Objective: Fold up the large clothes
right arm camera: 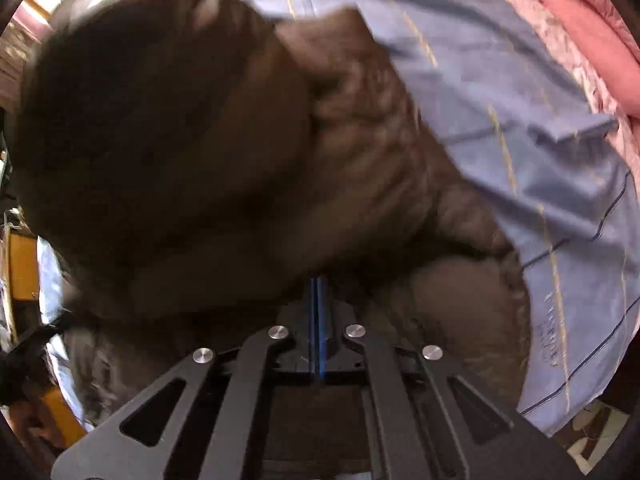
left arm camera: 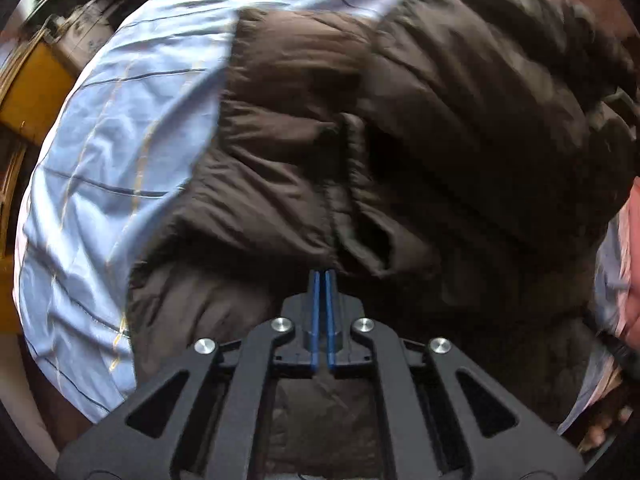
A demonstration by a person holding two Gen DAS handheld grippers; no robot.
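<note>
Pale blue bedding (left arm camera: 120, 128) with thin dark and gold lines carries the work, with a pink quilt (right arm camera: 580, 32) bunched along its far edge and yellow furniture (left arm camera: 28, 92) beyond the left side. On the sheet lies a brown padded jacket (left arm camera: 304, 152), heaped toward the middle and partly doubled over, one quilted panel reaching toward the bed's left edge. Both views are smeared, so fine detail of the seams cannot be read. The left gripper (left arm camera: 322, 276) points at a rolled hem or placket near the jacket's near edge, its blue fingers drawn together with only a sliver between them; whether cloth is pinched there cannot be told. The right gripper (right arm camera: 317, 280) sits low over the puffy mass, fingers pressed together, and again no held fabric shows clearly. Both tools lean forward and down toward the bed, roughly side by side. Folding here will likely go best if each tool takes a firm bite of a single layer at matching corners, lifts evenly, and lays the panel flat so trapped air in the padding can escape.
</note>
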